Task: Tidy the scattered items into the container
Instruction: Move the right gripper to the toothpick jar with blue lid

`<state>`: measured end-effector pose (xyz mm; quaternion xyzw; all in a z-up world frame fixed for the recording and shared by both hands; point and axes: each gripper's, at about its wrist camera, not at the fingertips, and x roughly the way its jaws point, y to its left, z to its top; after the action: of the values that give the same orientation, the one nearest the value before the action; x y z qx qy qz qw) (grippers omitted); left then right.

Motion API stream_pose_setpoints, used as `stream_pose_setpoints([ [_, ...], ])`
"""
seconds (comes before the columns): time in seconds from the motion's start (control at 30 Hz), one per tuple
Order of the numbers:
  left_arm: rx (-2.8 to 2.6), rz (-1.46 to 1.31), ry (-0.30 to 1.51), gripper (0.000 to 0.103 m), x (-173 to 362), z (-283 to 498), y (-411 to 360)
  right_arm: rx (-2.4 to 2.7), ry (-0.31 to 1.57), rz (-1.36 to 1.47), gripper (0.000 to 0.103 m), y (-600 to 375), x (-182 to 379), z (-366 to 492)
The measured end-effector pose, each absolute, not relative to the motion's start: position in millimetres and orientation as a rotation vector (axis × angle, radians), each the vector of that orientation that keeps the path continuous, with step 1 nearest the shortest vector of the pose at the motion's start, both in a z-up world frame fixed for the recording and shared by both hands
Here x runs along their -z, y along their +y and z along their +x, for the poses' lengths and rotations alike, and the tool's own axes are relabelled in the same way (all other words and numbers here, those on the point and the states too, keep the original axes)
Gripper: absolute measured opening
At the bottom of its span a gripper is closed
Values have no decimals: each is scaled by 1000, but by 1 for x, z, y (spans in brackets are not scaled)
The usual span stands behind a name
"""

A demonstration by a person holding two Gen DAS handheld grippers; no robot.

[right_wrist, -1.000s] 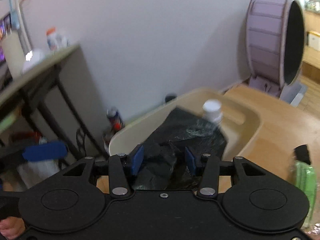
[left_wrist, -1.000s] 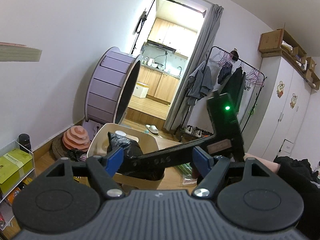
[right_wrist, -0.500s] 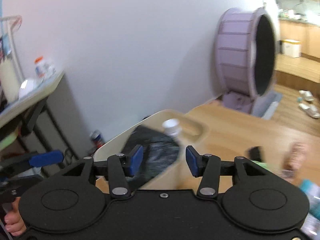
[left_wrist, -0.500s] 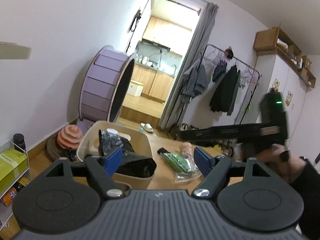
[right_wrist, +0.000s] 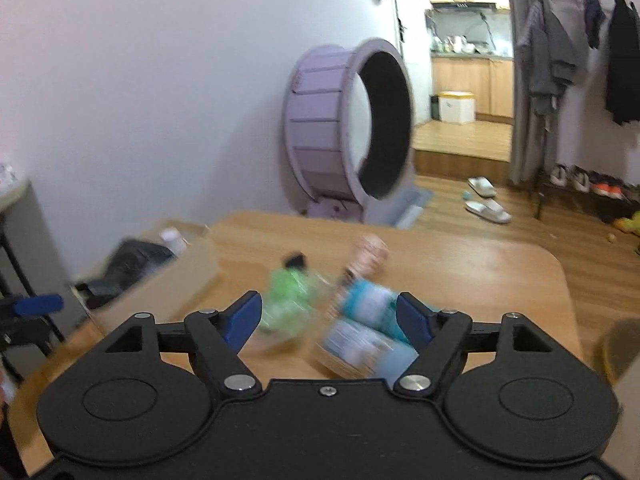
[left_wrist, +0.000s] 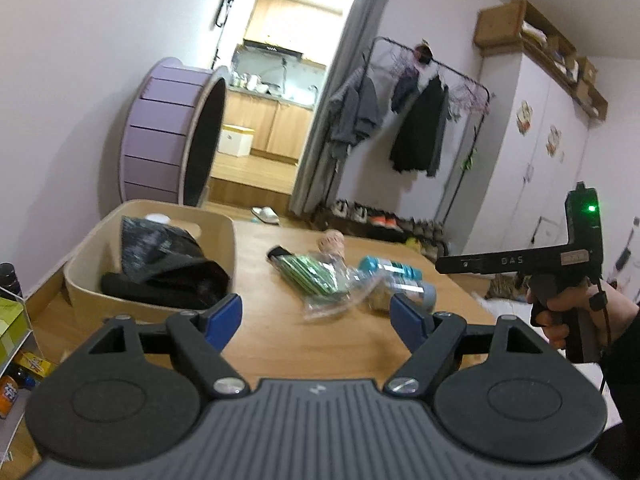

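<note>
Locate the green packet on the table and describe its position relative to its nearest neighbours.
In the left wrist view the green packet lies mid-table, right of the beige container, with the blue-labelled bottle at its right.

container (left_wrist: 224, 236): beige | bag (left_wrist: 160, 260) inside: black | packet (left_wrist: 308, 276): green striped | bottle (left_wrist: 396, 276): teal label | wheel (left_wrist: 168, 140): purple | table (left_wrist: 272, 320): wood-brown

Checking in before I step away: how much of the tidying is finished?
Done: a black bag and a white-capped bottle lie in the beige container. In hand: nothing; left gripper and right gripper are open. Left on the table: green packet, blue-labelled bottle, pinkish item.
</note>
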<state>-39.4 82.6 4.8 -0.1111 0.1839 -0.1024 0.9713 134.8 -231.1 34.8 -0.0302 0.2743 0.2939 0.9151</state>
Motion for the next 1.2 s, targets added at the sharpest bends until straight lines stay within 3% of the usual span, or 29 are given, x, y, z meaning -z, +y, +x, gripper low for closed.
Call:
stream_pose_setpoints([
  [0.13,230,-202,391,80,1,-36,69,-601,589,-57,85,-246,-14,142],
  [0.3,244,-194,405,80,4,-33,61,-680,578,-5,87,-262,-2,153],
  [0.4,251,-189,418,80,7,-31,56,-698,548,-55,95,-261,3,153],
  [0.67,262,-187,439,80,13,-29,51,-726,556,-147,94,-245,19,159],
  [0.8,256,-182,444,80,13,-28,50,-726,598,-125,78,-243,27,166],
  [0.87,255,-184,445,80,13,-28,50,-733,626,-116,75,-243,33,168],
  [1.03,254,-180,447,80,11,-30,48,-738,644,-76,44,-247,32,165],
  [1.1,256,-177,447,80,11,-30,47,-749,658,-60,36,-248,29,162],
  [1.2,260,-176,449,80,11,-29,46,-795,671,-85,36,-243,26,152],
])
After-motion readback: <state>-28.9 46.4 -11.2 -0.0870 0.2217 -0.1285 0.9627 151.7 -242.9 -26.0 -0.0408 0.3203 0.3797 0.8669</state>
